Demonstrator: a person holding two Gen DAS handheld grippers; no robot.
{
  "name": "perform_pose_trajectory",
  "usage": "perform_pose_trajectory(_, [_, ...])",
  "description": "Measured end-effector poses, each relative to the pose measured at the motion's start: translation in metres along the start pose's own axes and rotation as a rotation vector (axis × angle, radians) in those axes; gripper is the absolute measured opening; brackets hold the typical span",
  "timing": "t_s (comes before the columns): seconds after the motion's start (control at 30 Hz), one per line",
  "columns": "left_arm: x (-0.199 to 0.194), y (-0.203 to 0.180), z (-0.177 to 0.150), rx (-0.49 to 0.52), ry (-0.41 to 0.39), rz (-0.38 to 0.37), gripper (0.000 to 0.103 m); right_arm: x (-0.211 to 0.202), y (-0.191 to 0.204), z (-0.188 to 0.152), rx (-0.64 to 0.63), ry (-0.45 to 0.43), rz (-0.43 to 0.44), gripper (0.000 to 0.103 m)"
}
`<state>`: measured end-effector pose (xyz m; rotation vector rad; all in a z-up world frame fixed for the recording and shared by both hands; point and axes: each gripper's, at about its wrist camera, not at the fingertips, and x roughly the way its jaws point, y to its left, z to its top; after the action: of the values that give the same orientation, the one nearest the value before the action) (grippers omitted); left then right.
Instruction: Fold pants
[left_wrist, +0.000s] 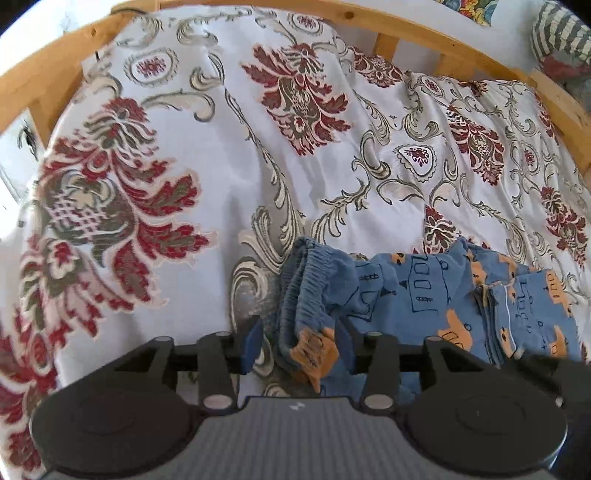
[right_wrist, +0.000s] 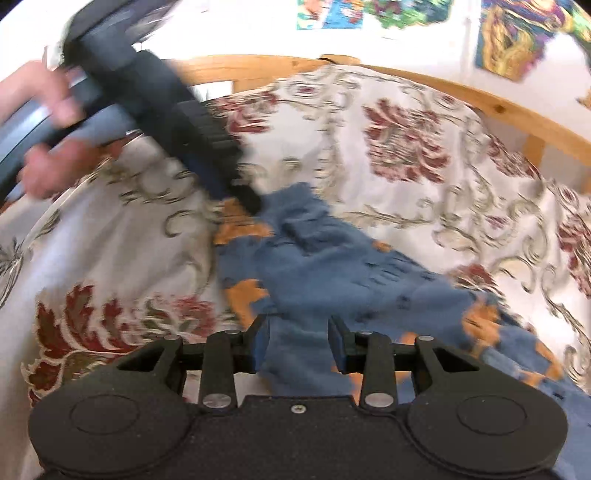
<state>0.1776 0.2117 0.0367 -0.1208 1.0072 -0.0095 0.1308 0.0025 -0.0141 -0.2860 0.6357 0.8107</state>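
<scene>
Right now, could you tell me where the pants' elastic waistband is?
In the left wrist view, the waistband lies bunched on the floral bedspread, between the open left tool fingers.

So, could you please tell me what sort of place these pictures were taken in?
Most likely a bedroom at home. A flowered bedspread covers a bed with a wooden rail, child's blue pants lie on it, and colourful pictures hang on the wall behind.

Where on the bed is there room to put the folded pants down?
The bedspread is bare between the wooden bed frame and the blue pants, mostly left of them and toward the frame. Another bare strip lies right of the pants, toward the slats. It is crowded near you: the left gripper and right gripper both straddle the pants.
</scene>
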Motion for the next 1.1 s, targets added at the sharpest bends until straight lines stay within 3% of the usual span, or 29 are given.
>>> perform_pose_trajectory(0.17, [-0.012, 0.004, -0.013, -0.044, -0.001, -0.021, 0.055, 0.006, -0.068, 0.023, 0.087, 0.048, 0.102, 0.052])
perform_pose_trajectory(0.33, [-0.018, 0.006, -0.03, -0.12, 0.004, -0.074, 0.065, 0.035, -0.114, 0.072, 0.16, 0.11, 0.231, 0.063])
perform_pose_trajectory(0.4, [-0.016, 0.003, -0.039, -0.14, 0.018, -0.095, 0.069, 0.052, -0.116, 0.092, 0.132, 0.126, 0.266, 0.068])
perform_pose_trajectory(0.6, [0.0, -0.005, -0.044, -0.161, 0.042, -0.069, 0.069, 0.106, -0.102, 0.123, 0.049, 0.221, 0.356, 0.069])
perform_pose_trajectory(0.73, [0.005, -0.003, -0.04, -0.2, 0.012, -0.071, 0.071, 0.129, -0.099, 0.133, 0.04, 0.247, 0.437, 0.081])
perform_pose_trajectory(1.1, [0.009, 0.009, -0.046, -0.28, -0.084, -0.123, 0.074, 0.154, -0.105, 0.152, -0.089, 0.27, 0.59, 0.087])
